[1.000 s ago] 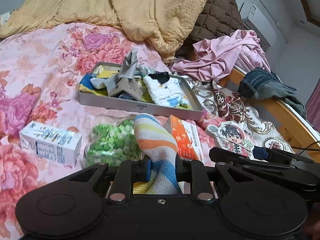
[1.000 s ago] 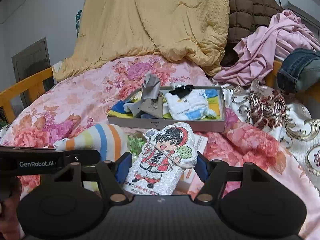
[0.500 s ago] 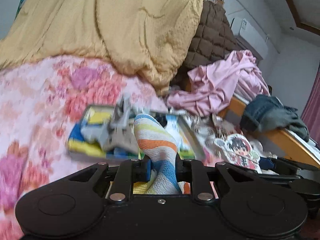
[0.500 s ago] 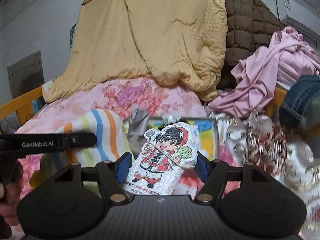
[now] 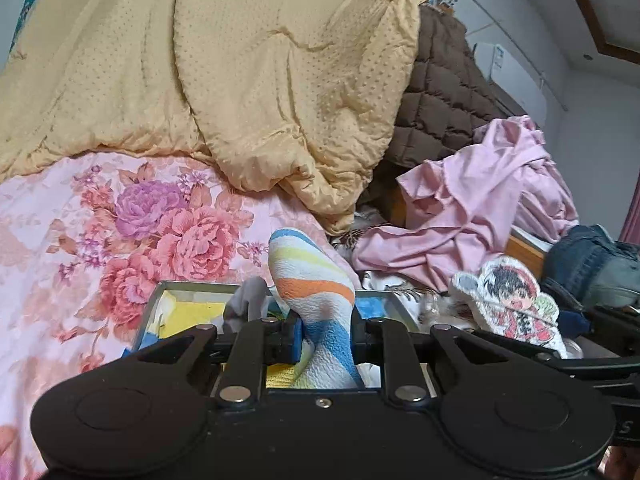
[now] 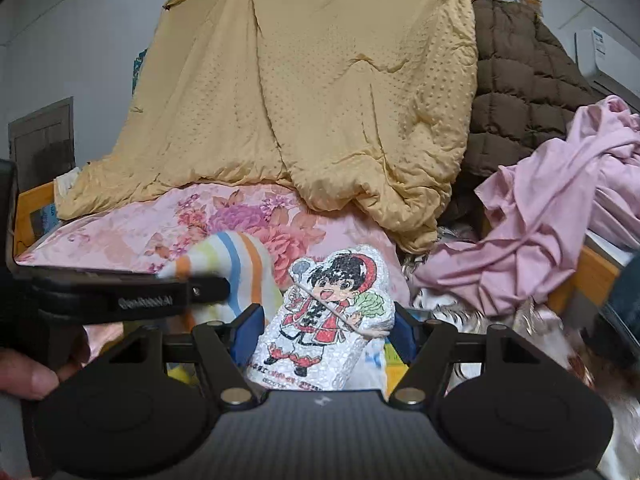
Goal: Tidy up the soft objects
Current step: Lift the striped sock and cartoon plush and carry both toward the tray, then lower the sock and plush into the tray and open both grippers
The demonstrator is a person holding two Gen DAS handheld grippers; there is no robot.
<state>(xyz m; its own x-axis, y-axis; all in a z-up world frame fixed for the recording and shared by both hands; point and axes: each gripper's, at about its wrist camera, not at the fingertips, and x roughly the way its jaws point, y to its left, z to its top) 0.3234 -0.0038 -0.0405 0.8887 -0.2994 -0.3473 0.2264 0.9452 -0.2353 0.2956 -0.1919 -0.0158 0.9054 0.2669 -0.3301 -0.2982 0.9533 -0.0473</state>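
1. Between the two fingers of the left gripper (image 5: pixel 325 340) stands a striped sock (image 5: pixel 316 292), white with blue, yellow and orange bands. The fingers are drawn close together and pinch its lower part from both sides, and its rounded toe end rises well above them.
2. Behind and below that gripper lies a grey tray (image 5: pixel 150 312) on the bed's pink floral bedspread (image 5: pixel 100 240). Yellow and blue cloth and a grey cloth piece (image 5: pixel 246 306) show inside it; the sock hangs over the tray's middle, though whether it touches the contents cannot be told.
3. Beyond the tray a large yellow quilt (image 5: pixel 248 80) is heaped at the head of the bed, with a brown quilted coat (image 5: pixel 440 100) to its right.
4. Further right, a crumpled pink garment (image 5: pixel 480 208) lies beside folded denim (image 5: pixel 592 264).
5. At the right edge of the left wrist view, the right gripper's load shows: a white pouch printed with a cartoon figure (image 5: pixel 508 304).
6. From the right wrist view, the right gripper (image 6: pixel 325 332) has its blue-padded fingers set fairly wide, one against each side of the cartoon pouch (image 6: pixel 328 320), which stands upright between them and fills the gap.
7. On that view's left side, the striped sock (image 6: pixel 236 276) sticks up past the left gripper's black arm, and a person's hand (image 6: pixel 28 376) grips its handle at the frame edge.
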